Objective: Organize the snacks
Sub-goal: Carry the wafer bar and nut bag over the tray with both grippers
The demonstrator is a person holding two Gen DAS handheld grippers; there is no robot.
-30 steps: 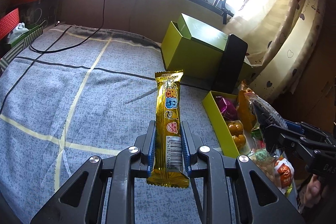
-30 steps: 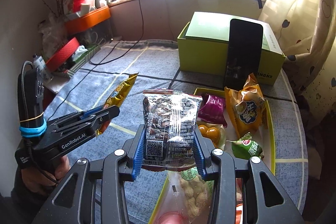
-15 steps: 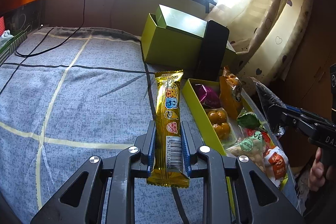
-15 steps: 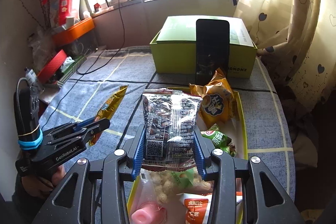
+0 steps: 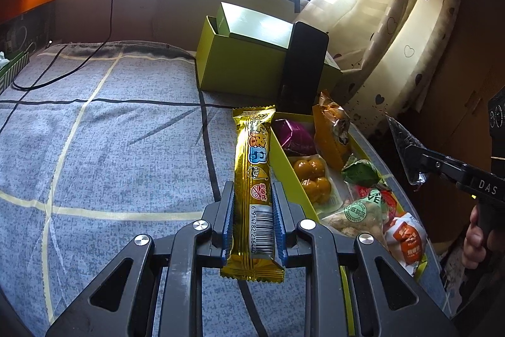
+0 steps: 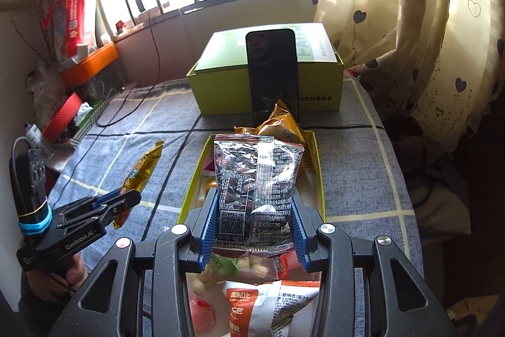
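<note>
My left gripper (image 5: 253, 204) is shut on a long gold snack bar (image 5: 254, 160) and holds it above the blue-grey cloth, just left of the yellow tray (image 5: 285, 166). It also shows in the right wrist view (image 6: 126, 198), with the gold bar (image 6: 142, 169). My right gripper (image 6: 254, 207) is shut on a dark foil snack packet (image 6: 257, 176) and holds it over the tray (image 6: 320, 179). It also shows in the left wrist view (image 5: 410, 153). The tray holds several snacks: a purple pack (image 5: 292, 135), orange balls (image 5: 311, 176), an orange bag (image 5: 331, 135).
A green-yellow box (image 6: 268, 75) stands behind the tray with a black phone (image 6: 273, 71) leaning on it. A black cable (image 5: 72, 68) lies on the cloth at the far left. A heart-print curtain (image 6: 410, 37) hangs on the right.
Both grippers have moved right, still holding their snacks. The right gripper's packet now hangs over the middle of the tray, and the left gripper's gold bar is closer to the tray's left wall.
</note>
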